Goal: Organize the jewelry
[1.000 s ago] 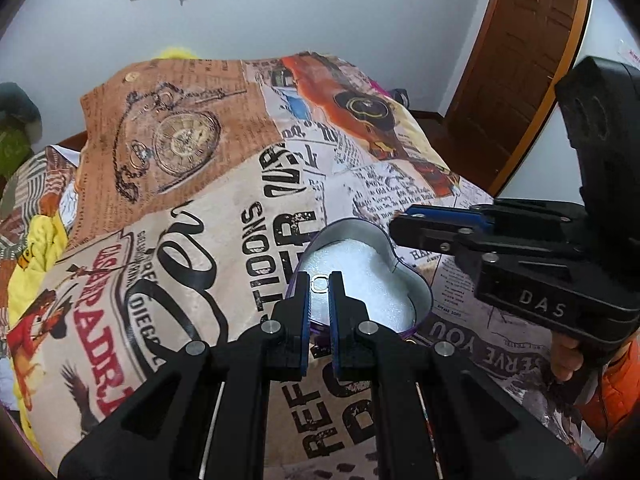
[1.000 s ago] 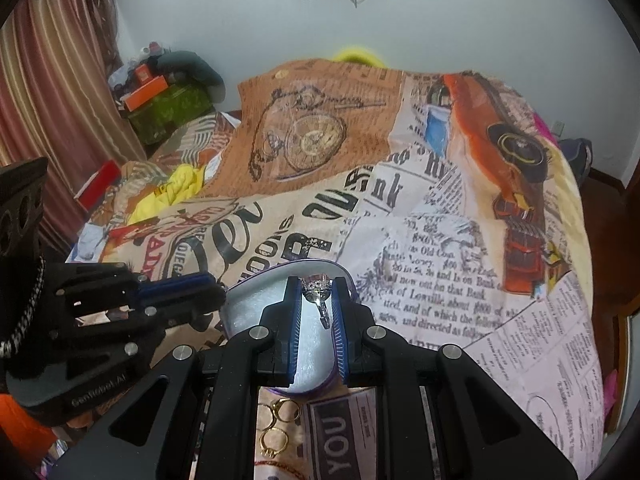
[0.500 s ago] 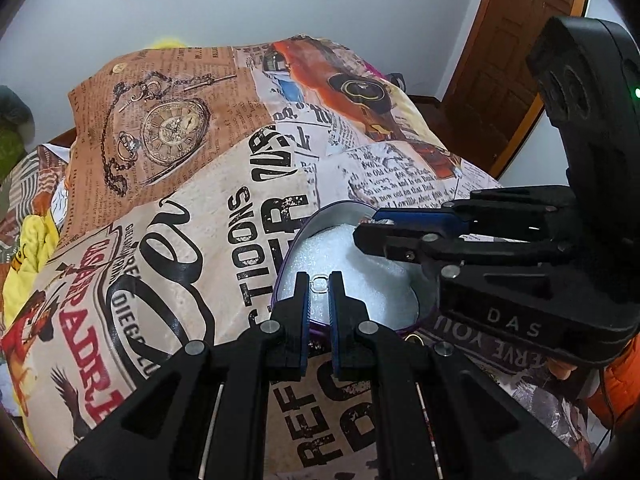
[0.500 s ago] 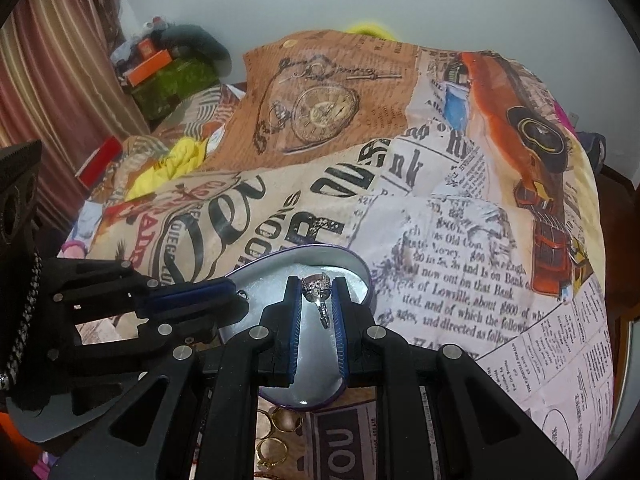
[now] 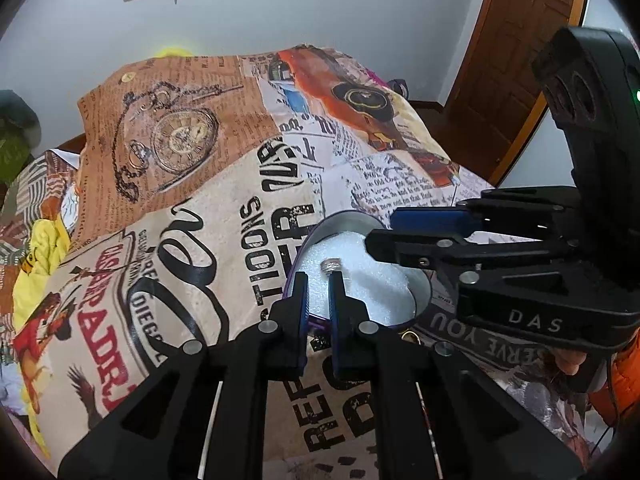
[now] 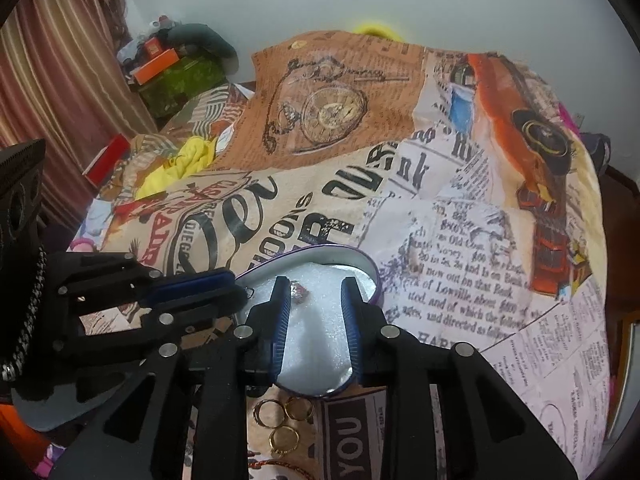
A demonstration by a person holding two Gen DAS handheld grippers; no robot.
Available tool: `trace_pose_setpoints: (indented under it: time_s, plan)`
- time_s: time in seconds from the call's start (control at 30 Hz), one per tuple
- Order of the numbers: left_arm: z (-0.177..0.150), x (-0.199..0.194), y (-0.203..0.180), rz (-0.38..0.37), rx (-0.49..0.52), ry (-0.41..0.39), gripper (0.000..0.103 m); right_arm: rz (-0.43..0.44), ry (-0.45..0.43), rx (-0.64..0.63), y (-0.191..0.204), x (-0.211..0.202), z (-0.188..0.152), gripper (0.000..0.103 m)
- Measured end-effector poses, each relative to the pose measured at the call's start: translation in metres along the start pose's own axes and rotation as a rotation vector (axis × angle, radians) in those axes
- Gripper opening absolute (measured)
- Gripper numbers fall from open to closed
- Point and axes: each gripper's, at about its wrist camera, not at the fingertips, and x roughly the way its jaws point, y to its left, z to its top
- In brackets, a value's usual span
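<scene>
A heart-shaped tin [image 5: 420,280] [image 6: 370,270] with a purple rim and white foam lining lies on the bed. My left gripper [image 5: 318,276] is nearly shut at the tin's near edge; a small ring [image 5: 330,266] sits just past its tips, and I cannot tell whether it is still pinched. My right gripper [image 6: 316,286] is open above the tin. A silver ring with a reddish stone [image 6: 298,292] lies on the foam beside its left finger [image 6: 280,308]. The right gripper also shows in the left wrist view [image 5: 416,236].
Three gold rings [image 6: 280,420] lie on the bedspread [image 6: 440,208] just in front of the tin, with a braided cord [image 6: 288,466] below them. Yellow cloth [image 6: 176,168] and clutter lie at the bed's far left. A wooden door [image 5: 516,56] stands at the right.
My right gripper has opened and let its stone ring drop onto the foam in the tin. My left gripper's jaws have parted slightly around its small ring.
</scene>
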Motion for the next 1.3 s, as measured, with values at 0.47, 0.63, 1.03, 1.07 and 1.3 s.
trace_pose_setpoints:
  time_s: [0.47, 0.63, 1.03, 1.07, 1.3]
  plan:
    - [-0.005, -0.058, -0.006, 0.053, -0.007, -0.060, 0.032, -0.071, -0.085, -0.007, 0.013, -0.058, -0.014, 0.033]
    - [-0.014, -0.073, -0.010, 0.054, -0.016, -0.057, 0.034, -0.088, -0.104, 0.000, 0.018, -0.075, -0.029, 0.038]
    - [-0.049, -0.079, -0.032, 0.039, -0.001, 0.003, 0.035, -0.134, -0.060, 0.009, 0.021, -0.084, -0.070, 0.038]
    - [-0.052, -0.078, -0.033, 0.036, -0.002, 0.010, 0.035, -0.137, -0.053, 0.010, 0.021, -0.083, -0.073, 0.038]
    - [-0.078, -0.065, -0.034, 0.017, -0.026, 0.078, 0.035, -0.150, 0.007, 0.026, 0.017, -0.072, -0.098, 0.038]
